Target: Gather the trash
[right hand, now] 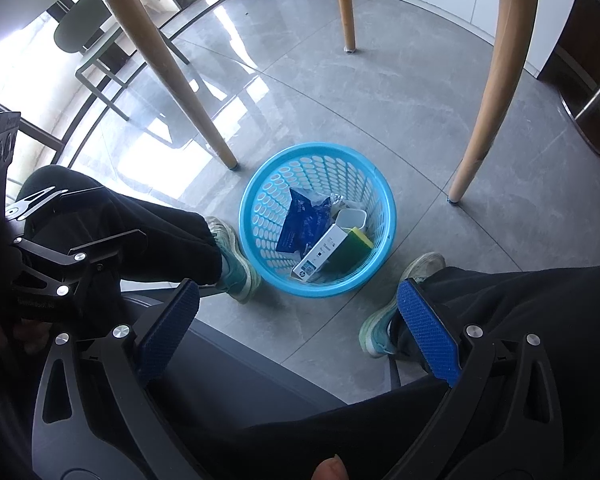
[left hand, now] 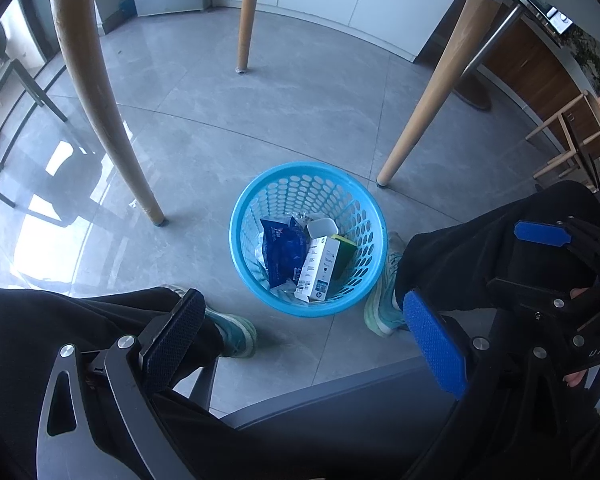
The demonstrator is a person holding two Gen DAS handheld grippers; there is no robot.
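A blue perforated trash basket (left hand: pixel 260 200) stands on the grey tile floor between the person's feet; it also shows in the right wrist view (right hand: pixel 268 184). Inside lie a dark blue packet (left hand: pixel 282 250), a white carton (left hand: pixel 318 268), a small white cup (left hand: pixel 321 229) and a green-yellow sponge (left hand: pixel 346 254). My left gripper (left hand: pixel 304 316) is open and empty, held above and in front of the basket. My right gripper (right hand: pixel 298 300) is open and empty too, also above the basket; it shows at the right of the left wrist view (left hand: pixel 540 234).
Wooden table legs (left hand: pixel 100 100) (left hand: pixel 428 104) (left hand: pixel 248 16) stand around the basket. The person's black-trousered legs and teal shoes (left hand: pixel 236 332) (left hand: pixel 384 304) flank it. A dark seat edge (left hand: pixel 340 396) lies below. Chairs stand at the left, cabinets at the back.
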